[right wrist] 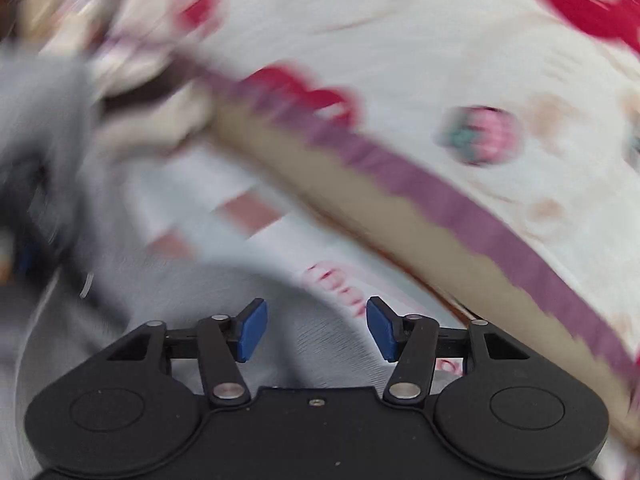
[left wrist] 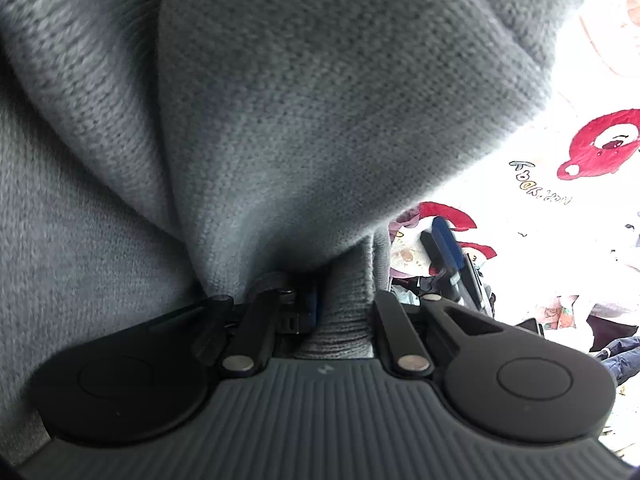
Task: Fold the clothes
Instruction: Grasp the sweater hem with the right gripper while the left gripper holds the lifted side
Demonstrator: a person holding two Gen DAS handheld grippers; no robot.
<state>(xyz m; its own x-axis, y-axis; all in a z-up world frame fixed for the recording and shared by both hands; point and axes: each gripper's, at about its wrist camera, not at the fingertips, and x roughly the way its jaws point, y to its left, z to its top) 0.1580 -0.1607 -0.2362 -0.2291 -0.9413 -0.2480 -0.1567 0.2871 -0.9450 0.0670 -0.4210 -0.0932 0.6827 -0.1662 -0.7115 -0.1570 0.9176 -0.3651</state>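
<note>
Grey knit garment (left wrist: 280, 120) hangs bunched from the left gripper (left wrist: 340, 300), clamped on its ribbed edge to lift it for folding, while the right gripper (right wrist: 316, 328) hovers apart and empty above the printed bedsheet (right wrist: 440, 60).

We seem to be in a home bedroom: a white cartoon-print bedsheet (right wrist: 460, 60) with red bears fills the frame's right side.

left view overexposed at right, sharp; right view heavily motion-blurred, fisheye-warped edges.
</note>
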